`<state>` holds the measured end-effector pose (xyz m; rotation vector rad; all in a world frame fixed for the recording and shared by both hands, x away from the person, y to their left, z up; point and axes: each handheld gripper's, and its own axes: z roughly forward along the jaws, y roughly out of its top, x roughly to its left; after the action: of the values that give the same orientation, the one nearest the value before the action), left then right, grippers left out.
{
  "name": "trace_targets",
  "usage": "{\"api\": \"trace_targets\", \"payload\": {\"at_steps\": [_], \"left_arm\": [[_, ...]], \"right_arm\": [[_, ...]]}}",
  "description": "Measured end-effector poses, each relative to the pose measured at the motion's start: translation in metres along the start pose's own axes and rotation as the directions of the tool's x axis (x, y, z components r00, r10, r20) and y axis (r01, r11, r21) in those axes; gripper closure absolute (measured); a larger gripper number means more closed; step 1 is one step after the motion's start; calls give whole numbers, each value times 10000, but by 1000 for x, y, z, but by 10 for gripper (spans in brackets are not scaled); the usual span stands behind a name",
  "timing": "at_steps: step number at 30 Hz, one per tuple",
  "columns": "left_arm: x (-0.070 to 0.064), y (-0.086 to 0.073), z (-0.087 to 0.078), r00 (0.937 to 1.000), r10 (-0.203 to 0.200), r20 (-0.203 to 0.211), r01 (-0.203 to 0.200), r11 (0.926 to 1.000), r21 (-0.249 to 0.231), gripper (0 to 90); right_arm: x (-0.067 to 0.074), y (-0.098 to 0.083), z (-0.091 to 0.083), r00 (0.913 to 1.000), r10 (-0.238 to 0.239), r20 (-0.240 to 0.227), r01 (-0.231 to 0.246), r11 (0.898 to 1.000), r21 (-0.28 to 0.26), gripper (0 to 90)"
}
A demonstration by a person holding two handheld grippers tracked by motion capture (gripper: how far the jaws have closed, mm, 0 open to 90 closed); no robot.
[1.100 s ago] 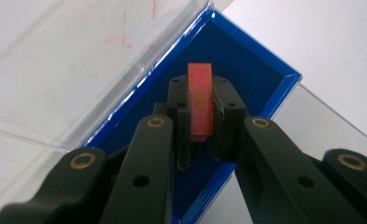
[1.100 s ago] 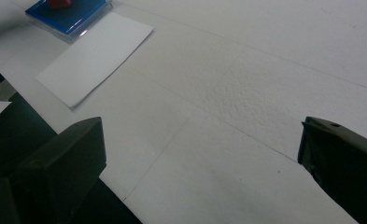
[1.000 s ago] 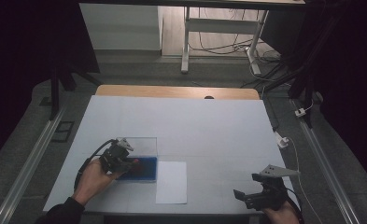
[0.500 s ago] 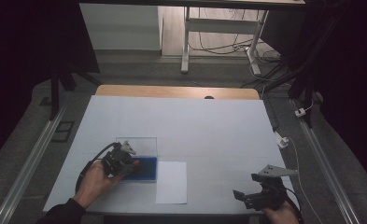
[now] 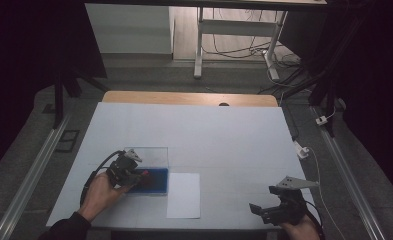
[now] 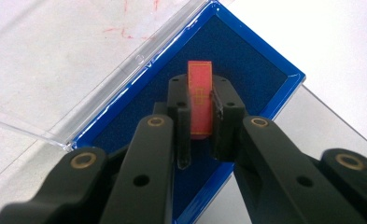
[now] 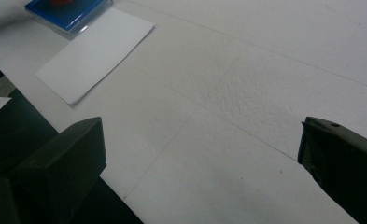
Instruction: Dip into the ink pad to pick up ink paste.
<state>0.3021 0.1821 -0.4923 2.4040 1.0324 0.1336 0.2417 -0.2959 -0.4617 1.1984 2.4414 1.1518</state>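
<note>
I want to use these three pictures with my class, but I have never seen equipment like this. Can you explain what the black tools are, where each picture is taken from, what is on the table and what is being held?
There is no robot here. A person holds a black two-jaw gripper in each hand, and each gripper carries a small camera.

The high view looks down on the white table from above. The left gripper is over an open blue case with a clear lid; a white sheet of paper lies beside the case. The right gripper sits at the near right edge.

The left gripper view looks along its jaws, closed on a small red chip standing above the case's dark lining.

The right gripper view shows its jaws wide apart, holding nothing, over bare table.
</note>
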Motion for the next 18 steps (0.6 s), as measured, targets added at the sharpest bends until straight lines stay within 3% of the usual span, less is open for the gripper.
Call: {"api": "trace_targets", "payload": {"at_steps": [9,14,18], "left_arm": [[-7,2,-7,9973,617,-409,-613,9981,103,798],[-8,1,-22,9985,452,-304,-470,9971,-602,798],[-5,0,-24,9999,150,46,-146,9975,-692,798]], "right_arm": [[-1,0,-1,10000,39,22,-39,10000,-5,10],[0,0,-1,10000,26,29,-26,10000,-1,10],[0,0,-1,10000,14,30,-14,10000,2,11]]}}
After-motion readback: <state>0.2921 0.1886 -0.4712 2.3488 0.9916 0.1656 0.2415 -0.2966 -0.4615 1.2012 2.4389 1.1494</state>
